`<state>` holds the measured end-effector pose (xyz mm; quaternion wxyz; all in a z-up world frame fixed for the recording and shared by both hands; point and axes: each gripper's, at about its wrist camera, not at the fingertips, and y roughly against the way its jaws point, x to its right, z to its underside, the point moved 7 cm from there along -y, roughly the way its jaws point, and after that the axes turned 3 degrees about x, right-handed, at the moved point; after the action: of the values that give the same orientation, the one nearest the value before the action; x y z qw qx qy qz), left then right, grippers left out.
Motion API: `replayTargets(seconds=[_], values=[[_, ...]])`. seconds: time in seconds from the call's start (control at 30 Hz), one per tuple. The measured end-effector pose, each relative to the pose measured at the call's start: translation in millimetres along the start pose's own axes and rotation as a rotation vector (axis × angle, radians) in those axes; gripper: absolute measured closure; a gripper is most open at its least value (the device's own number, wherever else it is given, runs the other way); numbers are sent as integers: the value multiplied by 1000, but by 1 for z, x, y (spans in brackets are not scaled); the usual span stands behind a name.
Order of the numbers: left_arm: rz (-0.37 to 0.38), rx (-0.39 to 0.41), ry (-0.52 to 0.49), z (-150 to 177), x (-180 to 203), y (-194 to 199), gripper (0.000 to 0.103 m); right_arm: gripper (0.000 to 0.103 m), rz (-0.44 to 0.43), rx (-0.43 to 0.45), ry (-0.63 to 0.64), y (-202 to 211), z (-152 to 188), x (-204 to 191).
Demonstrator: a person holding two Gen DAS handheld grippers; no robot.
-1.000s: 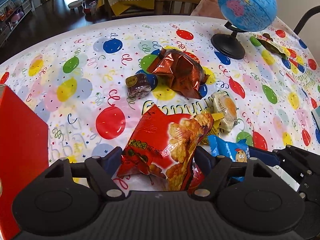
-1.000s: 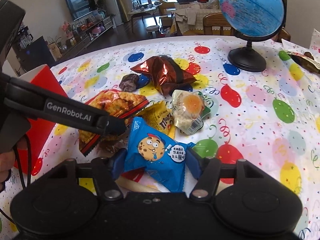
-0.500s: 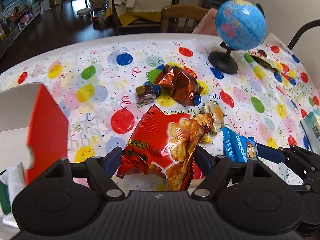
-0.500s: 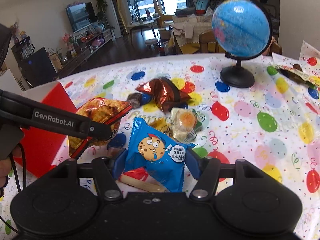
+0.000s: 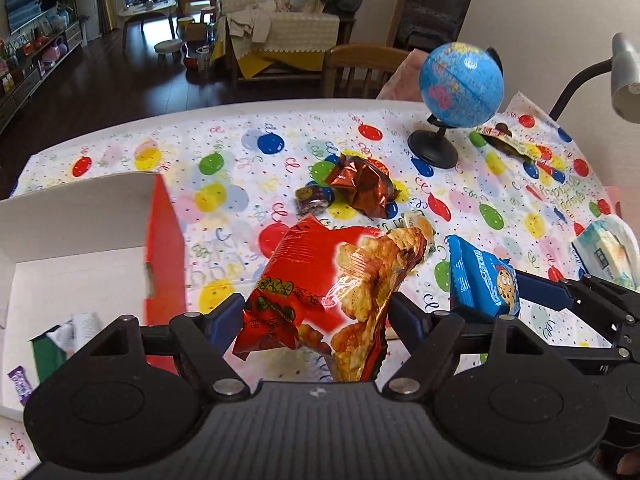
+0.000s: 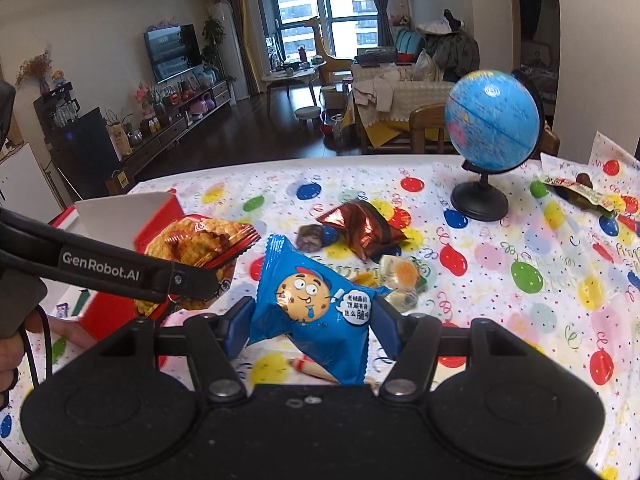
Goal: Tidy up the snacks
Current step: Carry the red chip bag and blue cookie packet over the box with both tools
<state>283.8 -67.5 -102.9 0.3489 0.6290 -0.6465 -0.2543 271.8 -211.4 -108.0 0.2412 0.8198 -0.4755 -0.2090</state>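
Note:
My left gripper (image 5: 316,316) is shut on a red chip bag (image 5: 328,280) and holds it well above the table, just right of the open red box (image 5: 164,240). My right gripper (image 6: 312,320) is shut on a blue cookie packet (image 6: 316,308), also lifted; the packet shows in the left wrist view (image 5: 480,276) too. The left gripper and its chip bag (image 6: 200,248) appear at the left of the right wrist view. A brown foil bag (image 5: 364,188), a small dark snack (image 5: 310,198) and a clear-wrapped pastry (image 6: 402,276) lie on the balloon tablecloth.
A globe (image 5: 460,88) on a black stand sits at the far right, with a flat snack pack (image 5: 508,144) beyond it. The red box holds several small packets (image 5: 68,336). A tissue pack (image 5: 608,252) lies at the right edge. A lamp (image 5: 624,76) stands far right.
Both grippers have risen and pulled back from the table with their packets. The open red box has come into fuller view at the left.

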Motion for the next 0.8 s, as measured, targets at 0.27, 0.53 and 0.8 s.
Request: replayTargets(seconds=[0.27,0.53,0.8], values=[[-2,44,6,7,-44,41,25,42,-12,26,35,7,-10,-57],[-45,87,28,10,-105,75,25,43,-46,44,66,-4,-22,-120],[-102,100,67,13,-169,89,25,43,-77,35,112,-31,-31,-174]])
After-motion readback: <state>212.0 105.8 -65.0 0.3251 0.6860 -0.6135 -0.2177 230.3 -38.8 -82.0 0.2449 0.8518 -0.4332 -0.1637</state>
